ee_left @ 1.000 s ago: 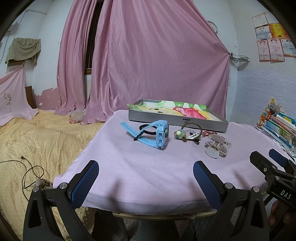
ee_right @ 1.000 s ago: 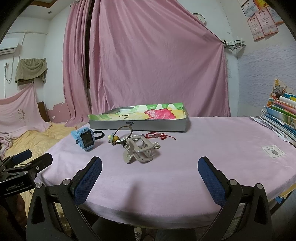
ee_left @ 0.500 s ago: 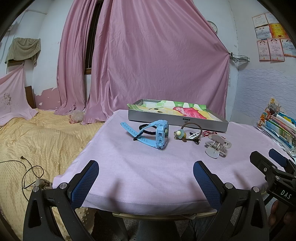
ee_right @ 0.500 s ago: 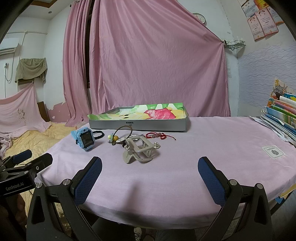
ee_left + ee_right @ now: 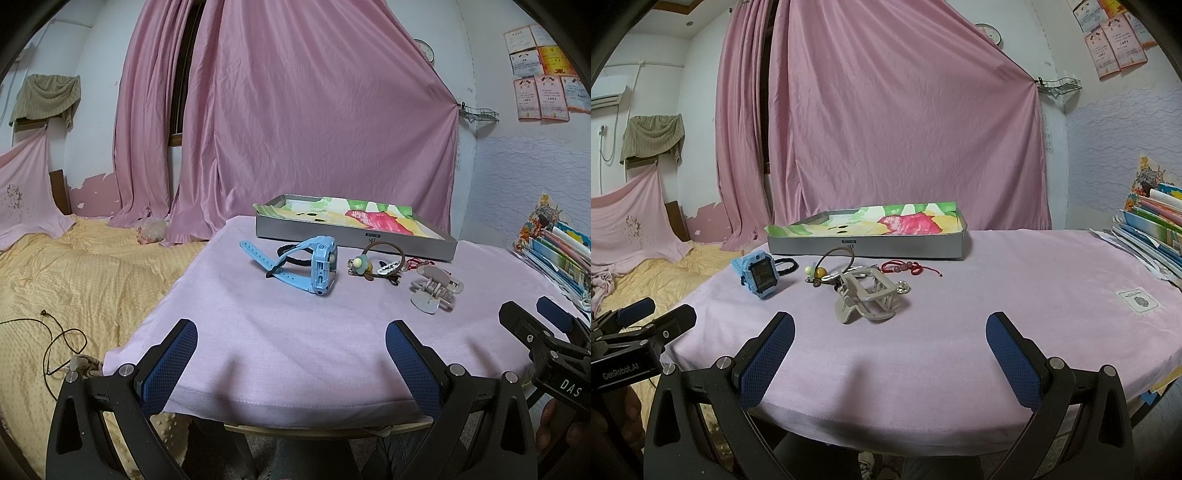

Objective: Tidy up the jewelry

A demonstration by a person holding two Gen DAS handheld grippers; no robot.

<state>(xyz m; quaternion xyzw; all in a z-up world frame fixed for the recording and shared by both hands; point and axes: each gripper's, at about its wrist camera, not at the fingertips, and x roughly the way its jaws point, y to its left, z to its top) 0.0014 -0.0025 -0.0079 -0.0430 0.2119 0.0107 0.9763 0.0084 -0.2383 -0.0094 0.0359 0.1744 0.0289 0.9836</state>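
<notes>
Table (image 5: 295, 332), pink cloth over it, fills the space ahead of both pairs of fingers. Tray (image 5: 866, 247) at its far side, grey wall, colourful lining, well beyond the fingertips in both views.

Left gripper (image 5: 291, 343): 2 fingers (image 5: 170, 365) spread wide, nothing between them, tips over the near table edge. Right gripper (image 5: 890, 343): likewise spread wide and empty, also at the near edge. The 2 sit side by side, apart.

Jewelry lies loose in a row in front of the tray, none in it, all well ahead of the fingertips:
- Watch (image 5: 317, 266), blue, on its side; straight ahead of the left fingers, ahead and left of the right pair.
- Hair claw (image 5: 864, 295), grey-beige, nearest piece to the right fingers, ahead between them; ahead and right of the left pair.
- Brown hair tie (image 5: 380, 254) with small charms, between watch and claw.
- Black hair tie (image 5: 785, 266), just behind the watch.
- Red cord bracelet (image 5: 905, 266), beyond the claw, near the tray wall.
</notes>
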